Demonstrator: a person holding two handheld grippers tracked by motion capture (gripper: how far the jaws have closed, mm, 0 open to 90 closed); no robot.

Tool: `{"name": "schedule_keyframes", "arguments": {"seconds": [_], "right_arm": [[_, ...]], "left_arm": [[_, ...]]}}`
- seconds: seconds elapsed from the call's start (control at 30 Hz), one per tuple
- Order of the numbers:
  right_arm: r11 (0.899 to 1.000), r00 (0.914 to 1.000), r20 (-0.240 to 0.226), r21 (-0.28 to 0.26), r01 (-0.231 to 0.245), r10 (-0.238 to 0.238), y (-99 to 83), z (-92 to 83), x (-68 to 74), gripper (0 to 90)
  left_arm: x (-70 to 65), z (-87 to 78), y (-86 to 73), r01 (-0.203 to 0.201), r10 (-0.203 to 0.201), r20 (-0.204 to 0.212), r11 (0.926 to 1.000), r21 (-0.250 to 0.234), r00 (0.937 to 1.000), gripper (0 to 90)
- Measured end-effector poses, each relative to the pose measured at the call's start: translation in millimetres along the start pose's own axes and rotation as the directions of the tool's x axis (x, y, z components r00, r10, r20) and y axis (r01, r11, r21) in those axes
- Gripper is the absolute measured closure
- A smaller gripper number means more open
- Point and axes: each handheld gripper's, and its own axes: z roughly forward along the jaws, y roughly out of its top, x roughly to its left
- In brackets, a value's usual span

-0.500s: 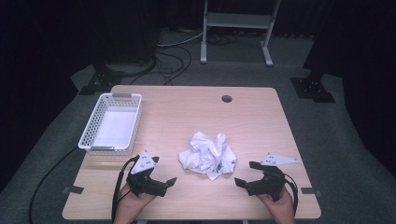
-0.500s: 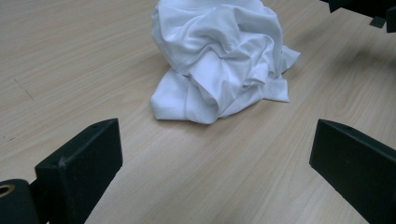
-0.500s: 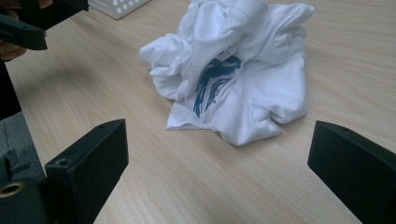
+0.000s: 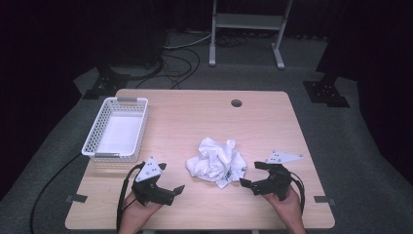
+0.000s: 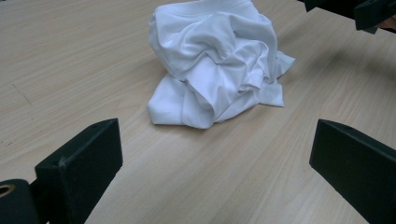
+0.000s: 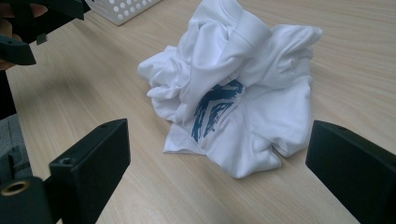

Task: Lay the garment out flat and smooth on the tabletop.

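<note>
Table (image 4: 195, 117): light wood, with a round hole near the far edge.
Garment: crumpled white T-shirt (image 4: 216, 162) with a blue print (image 6: 215, 108), lying in a heap near the table's front middle, between the two grippers and touching neither.
Basket: white perforated plastic basket (image 4: 117, 128) at the far left of the table, well apart from the shirt.
Left hand-held gripper (image 4: 171, 179): jaws spread wide, nothing between them, pointed at the shirt.
Right hand-held gripper (image 4: 251, 174): jaws spread wide, holding nothing, facing the shirt's printed side.
</note>
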Motion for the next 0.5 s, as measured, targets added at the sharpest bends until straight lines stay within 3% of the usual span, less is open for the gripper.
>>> {"name": "schedule_keyframes", "arguments": {"seconds": [0.33, 0.5], "right_arm": [[0.999, 0.9995, -0.026, 0.034, 0.018, -0.018, 18.9, 24.6, -3.7, 10.8], [0.998, 0.9991, -0.037, 0.059, 0.024, -0.022, 26.2, 37.8, -8.3, 18.7]], "left_arm": [[2.9, 1.4, -2.1, 0.012, -0.012, 0.011, 0.9999, -0.001, 0.9999, 1.4], [4.4, 3.1, -3.4, 0.019, -0.019, 0.011, 0.9998, 0.003, 0.9998, 1.4]]}}
